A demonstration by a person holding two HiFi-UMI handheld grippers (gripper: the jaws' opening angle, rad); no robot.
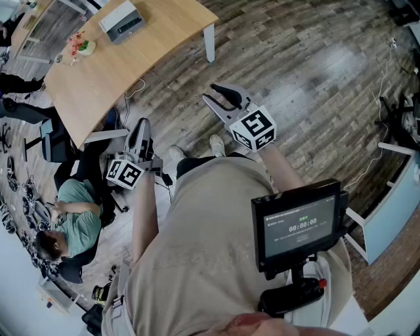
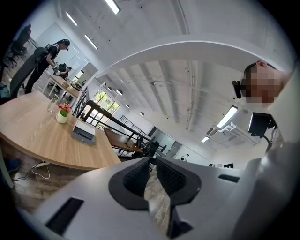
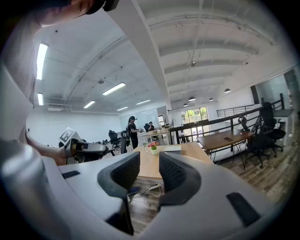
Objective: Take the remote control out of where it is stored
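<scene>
remote control: honestly can't make it out in any view, so can't tell where it is
right gripper (image 1: 210, 92): up at about 12 o'clock in the head view, held over the wood floor (image 1: 315, 85); jaws cracked open a little with nothing between them, and through the gap you just see the table and floor
left gripper (image 1: 141, 125): around 9 o'clock from the right one, well apart from it; jaws pulled together with only a sliver showing between the pads, not holding anything
grey box (image 1: 121, 20): sitting on the table at 11 o'clock, well away from both grippers
table (image 1: 151, 46): light wood with a curved edge, taking up the 10 to 12 o'clock corner
flower pot (image 1: 80, 44): on the same table, at 8 o'clock from the box
seated person (image 1: 72, 216): green top, down at 8 o'clock
screen (image 1: 298, 223): mounted at the wearer's front, 4 o'clock
</scene>
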